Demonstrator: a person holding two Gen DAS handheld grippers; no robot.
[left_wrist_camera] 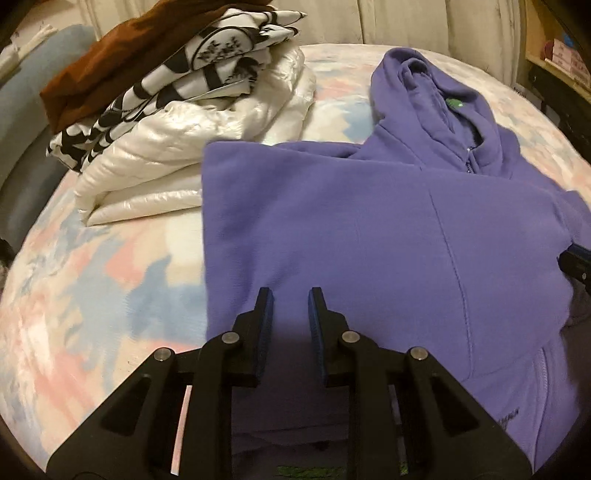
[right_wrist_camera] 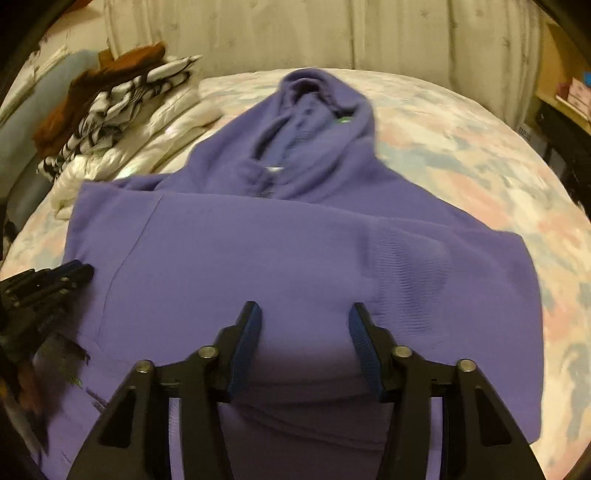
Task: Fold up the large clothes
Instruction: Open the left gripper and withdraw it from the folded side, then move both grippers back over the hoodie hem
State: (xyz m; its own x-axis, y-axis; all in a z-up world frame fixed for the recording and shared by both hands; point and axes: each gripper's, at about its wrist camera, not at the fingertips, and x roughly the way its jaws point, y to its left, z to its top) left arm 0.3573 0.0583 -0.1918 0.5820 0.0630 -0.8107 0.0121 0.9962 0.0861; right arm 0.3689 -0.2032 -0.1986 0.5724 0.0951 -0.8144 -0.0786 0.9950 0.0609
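Note:
A purple zip hoodie (left_wrist_camera: 369, 229) lies flat on the bed, sleeves folded in across its front and hood (left_wrist_camera: 424, 92) pointing away. My left gripper (left_wrist_camera: 291, 295) hovers over the hoodie's near left part, its jaws a narrow gap apart with only fabric showing below. In the right wrist view the same hoodie (right_wrist_camera: 295, 251) fills the middle. My right gripper (right_wrist_camera: 303, 314) stands over its near half with jaws well apart, the pads pressing on nothing. The left gripper (right_wrist_camera: 83, 271) shows at the hoodie's left edge, the right gripper (left_wrist_camera: 572, 260) at the far right of the left wrist view.
A pile of folded clothes sits at the back left: a shiny white jacket (left_wrist_camera: 177, 155), a black-and-white patterned cloth (left_wrist_camera: 192, 66), a brown garment (left_wrist_camera: 110, 62). The bed cover (left_wrist_camera: 92, 288) is pastel. A curtain (right_wrist_camera: 295, 33) hangs behind; a shelf (left_wrist_camera: 554, 55) stands at right.

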